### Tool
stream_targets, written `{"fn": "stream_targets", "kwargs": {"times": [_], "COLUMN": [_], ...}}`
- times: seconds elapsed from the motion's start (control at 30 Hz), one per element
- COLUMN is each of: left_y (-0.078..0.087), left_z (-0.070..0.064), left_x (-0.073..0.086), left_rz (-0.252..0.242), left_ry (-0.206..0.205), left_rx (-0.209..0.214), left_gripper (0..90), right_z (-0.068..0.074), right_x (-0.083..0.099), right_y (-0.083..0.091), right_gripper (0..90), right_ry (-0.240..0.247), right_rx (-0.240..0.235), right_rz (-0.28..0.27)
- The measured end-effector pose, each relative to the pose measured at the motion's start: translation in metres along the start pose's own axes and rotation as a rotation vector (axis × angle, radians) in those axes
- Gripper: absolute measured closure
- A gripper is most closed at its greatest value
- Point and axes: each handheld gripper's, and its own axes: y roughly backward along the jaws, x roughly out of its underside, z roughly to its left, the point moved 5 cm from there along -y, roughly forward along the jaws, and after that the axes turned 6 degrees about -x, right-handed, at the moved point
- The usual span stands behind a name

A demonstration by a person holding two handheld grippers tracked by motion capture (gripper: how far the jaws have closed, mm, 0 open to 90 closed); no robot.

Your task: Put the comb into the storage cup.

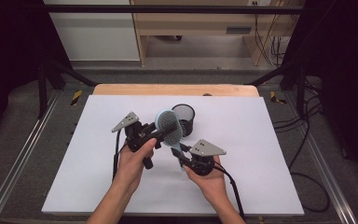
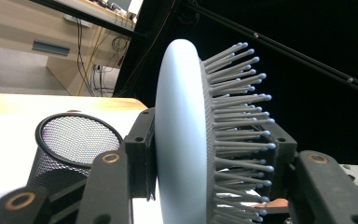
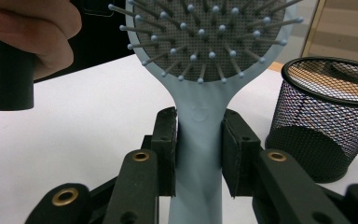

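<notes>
Above the bench (image 1: pixel 98 140), the pale blue hairbrush (image 1: pixel 169 125) hangs between 2 grippers: the right gripper (image 3: pixel 198 140) clamps its handle, the left gripper (image 2: pixel 209 154) pinches its head, likely steadying a handover near the black mesh cup (image 1: pixel 184 117).

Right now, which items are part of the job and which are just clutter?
In the job:
- light blue hairbrush, held above the table
- left hand-held gripper, clamped on the brush head
- right hand-held gripper, clamped on the handle
- black mesh cup, standing upright just behind the brush, probably its destination

Just lying about:
- white table sheet
- cables on the floor
- wooden furniture behind
</notes>
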Motion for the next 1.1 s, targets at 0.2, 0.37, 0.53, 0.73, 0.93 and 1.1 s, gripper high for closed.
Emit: {"fn": "stream_targets", "kwargs": {"times": [0.2,0.37,0.53,0.73,0.93,1.1], "left_y": [-0.002,-0.003,-0.002,-0.002,-0.007,-0.014], "left_z": [-0.002,-0.004,-0.004,-0.002,-0.011,-0.02], "left_x": [0.003,0.003,-0.003,-0.014,-0.03,-0.042], "left_rz": [0.014,0.009,-0.004,-0.036,-0.061,-0.065], "left_ry": [-0.033,-0.042,-0.063,-0.082,-0.093,-0.105], "left_rx": [-0.015,-0.016,-0.034,-0.049,-0.042,-0.03], "left_gripper": [49.8,49.8,49.7,49.7,49.6,49.5], "right_z": [0.004,0.004,0.004,-0.005,-0.019,-0.031], "right_x": [-0.002,-0.002,-0.003,-0.002,0.007,0.02], "right_y": [0.001,0.001,0.006,0.017,0.035,0.06], "right_gripper": [52.2,39.4,28.5,12.4,9.0,8.6], "right_ry": [0.002,0.004,0.021,0.004,-0.016,-0.009], "right_rx": [-0.018,-0.003,-0.003,0.019,0.038,0.089], "right_rz": [-0.01,0.001,0.022,0.069,0.104,0.132]}}
